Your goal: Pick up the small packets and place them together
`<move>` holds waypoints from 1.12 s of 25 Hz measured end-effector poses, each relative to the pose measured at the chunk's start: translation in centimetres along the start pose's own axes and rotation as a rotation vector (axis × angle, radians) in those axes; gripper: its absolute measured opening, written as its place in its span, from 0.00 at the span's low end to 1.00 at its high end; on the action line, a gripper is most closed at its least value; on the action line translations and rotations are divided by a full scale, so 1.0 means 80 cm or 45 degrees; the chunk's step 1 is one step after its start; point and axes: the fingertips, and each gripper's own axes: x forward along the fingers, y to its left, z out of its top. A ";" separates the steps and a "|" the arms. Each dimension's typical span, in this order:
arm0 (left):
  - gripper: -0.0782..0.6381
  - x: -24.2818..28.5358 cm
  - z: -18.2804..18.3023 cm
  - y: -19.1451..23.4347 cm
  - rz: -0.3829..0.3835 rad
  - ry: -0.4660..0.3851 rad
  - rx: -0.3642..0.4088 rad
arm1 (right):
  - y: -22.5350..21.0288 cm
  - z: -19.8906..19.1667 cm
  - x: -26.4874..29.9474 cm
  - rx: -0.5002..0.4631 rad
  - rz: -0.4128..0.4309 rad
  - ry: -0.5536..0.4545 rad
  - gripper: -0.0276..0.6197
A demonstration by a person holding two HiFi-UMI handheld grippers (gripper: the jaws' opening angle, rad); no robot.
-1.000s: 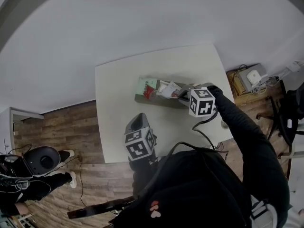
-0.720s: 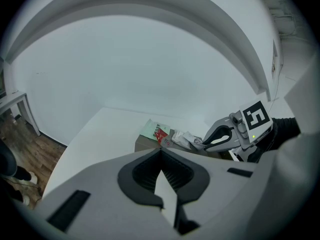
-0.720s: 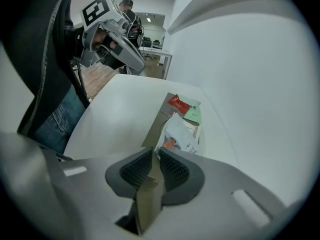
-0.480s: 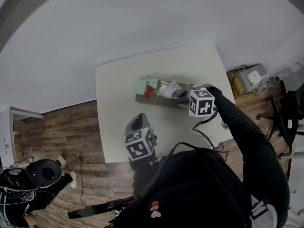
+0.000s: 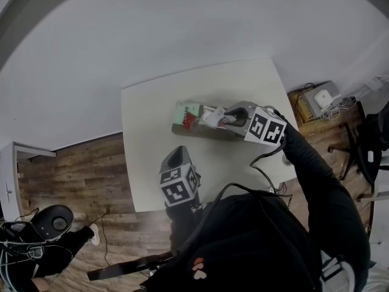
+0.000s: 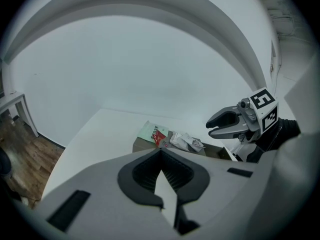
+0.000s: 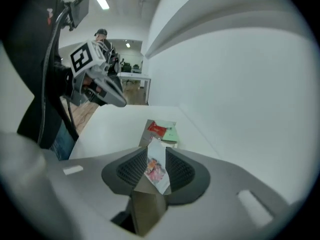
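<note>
A shallow brown cardboard box (image 5: pixel 200 131) lies on the white table (image 5: pixel 146 163). It holds a green packet (image 5: pixel 185 110), a red one (image 5: pixel 189 120) and crumpled white packets (image 5: pixel 213 115). My right gripper (image 5: pixel 230 117) hovers just above the box's right end. Its jaws have just been opening and stand apart with nothing gripped. Through their gap in the right gripper view I see a white packet with pink print (image 7: pixel 156 169) lying below. My left gripper (image 5: pixel 175 156) hangs over the table's near edge, short of the box, its tips together and empty.
A person crouches with dark equipment on the wooden floor (image 5: pixel 55 224) at the lower left. A side shelf with devices (image 5: pixel 322 102) stands right of the table, next to a black chair (image 5: pixel 371 139). The grey wall runs behind the table.
My right gripper has lifted off the box and rolled, leaving its packet among the others. My left gripper has stayed put. The person on the floor has shifted.
</note>
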 end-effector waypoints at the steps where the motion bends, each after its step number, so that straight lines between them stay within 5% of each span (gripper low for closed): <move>1: 0.11 0.001 0.002 -0.002 -0.004 -0.002 0.004 | -0.005 0.006 -0.007 0.052 -0.024 -0.054 0.21; 11: 0.11 0.009 0.042 -0.029 -0.064 -0.047 0.090 | -0.072 0.060 -0.105 0.334 -0.448 -0.484 0.20; 16: 0.11 0.015 0.079 -0.064 -0.177 -0.111 0.078 | -0.091 0.091 -0.154 0.404 -0.659 -0.652 0.06; 28: 0.11 -0.012 0.174 -0.138 -0.323 -0.343 0.112 | -0.083 0.127 -0.202 0.608 -0.820 -0.821 0.04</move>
